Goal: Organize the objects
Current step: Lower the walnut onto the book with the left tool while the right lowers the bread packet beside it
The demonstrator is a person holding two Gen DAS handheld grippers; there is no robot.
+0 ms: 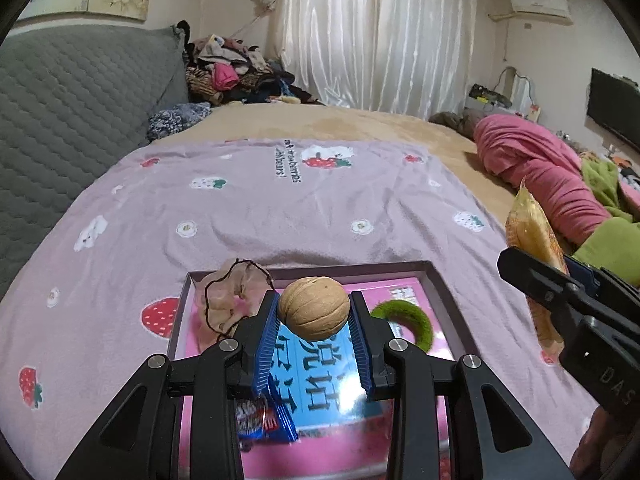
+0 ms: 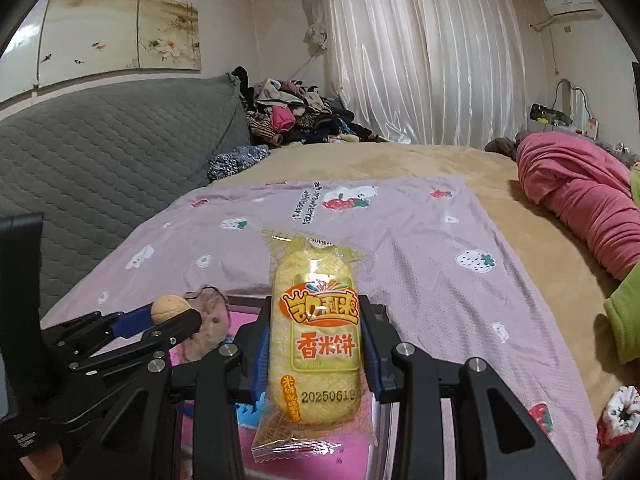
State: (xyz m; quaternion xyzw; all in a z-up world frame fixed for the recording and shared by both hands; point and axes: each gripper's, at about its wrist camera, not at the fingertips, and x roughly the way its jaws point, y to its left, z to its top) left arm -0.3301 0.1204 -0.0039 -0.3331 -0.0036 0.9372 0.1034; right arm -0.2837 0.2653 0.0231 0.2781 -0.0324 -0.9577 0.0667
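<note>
Left claw [image 1: 313,316]: clamped on a walnut [image 1: 313,307], blue pads pressing both sides, held above the tray
Right claw [image 2: 316,340]: clamped on a yellow rice-cracker packet [image 2: 316,344], long axis running forward along the fingers, sealed ends sticking out front and back
Tray [image 1: 436,276]: shallow, grey-rimmed, pink-lined, resting on the lilac strawberry-print blanket [image 1: 280,208] spread over the bed
Already in tray: beige scrunchie [image 1: 228,300] at far left corner, green fuzzy ring [image 1: 412,320] toward the right, blue-wrapped snack [image 1: 268,424] at the near edge
Key relation: walnut directly over the tray's middle, open floor showing below and just ahead of it; packet to the right of the walnut, over the tray's right part
Nearer hand: left, judged better placed to release first
Likely next: lowering and setting down, walnut into the gap between scrunchie and green ring
Risk: walnut round, apt to roll on the glossy lining
</note>
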